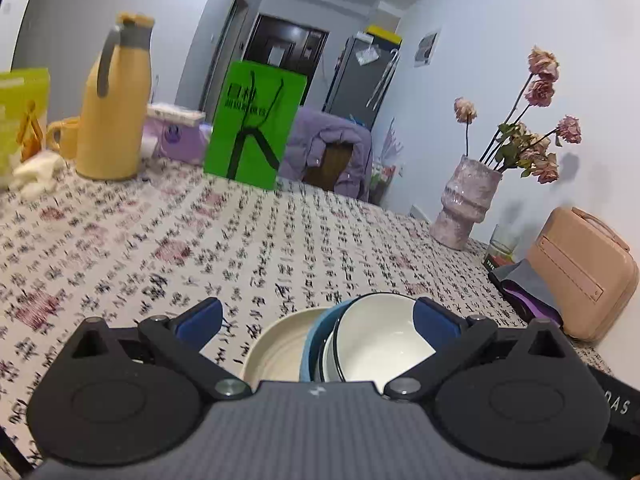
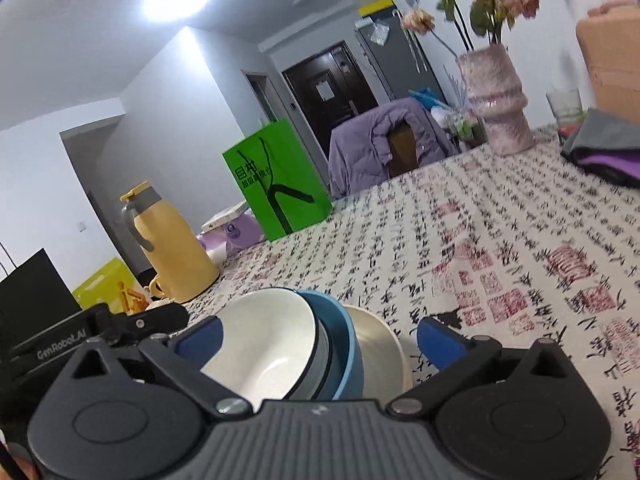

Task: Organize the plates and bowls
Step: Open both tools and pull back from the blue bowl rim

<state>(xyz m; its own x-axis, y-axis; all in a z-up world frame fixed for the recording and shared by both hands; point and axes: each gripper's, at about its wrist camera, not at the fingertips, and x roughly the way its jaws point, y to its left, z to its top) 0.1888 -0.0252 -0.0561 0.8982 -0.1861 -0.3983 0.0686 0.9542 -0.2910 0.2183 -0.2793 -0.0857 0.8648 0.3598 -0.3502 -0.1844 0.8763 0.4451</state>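
A stack of dishes lies on the patterned tablecloth (image 1: 280, 240) close in front of both grippers. In the left wrist view a white bowl (image 1: 380, 340) with a dark rim sits in a blue bowl (image 1: 316, 344), with a cream dish (image 1: 276, 344) to their left. My left gripper (image 1: 318, 320) is open, its blue pads wide on either side of the stack; the right pad overlaps the white bowl's rim in the picture. In the right wrist view the white bowl (image 2: 264, 340), blue bowl (image 2: 340, 340) and cream dish (image 2: 380, 348) lie between the wide jaws of my open right gripper (image 2: 318, 340).
A yellow flask (image 1: 114, 108), mug (image 1: 64, 136), purple tissue pack (image 1: 176, 136) and green bag (image 1: 256, 124) stand at the far edge. A pink vase (image 1: 468, 200) of dried flowers, a glass (image 1: 504, 240) and a pink case (image 1: 580, 272) stand at the right. A chair with a purple jacket (image 1: 332, 152) is behind.
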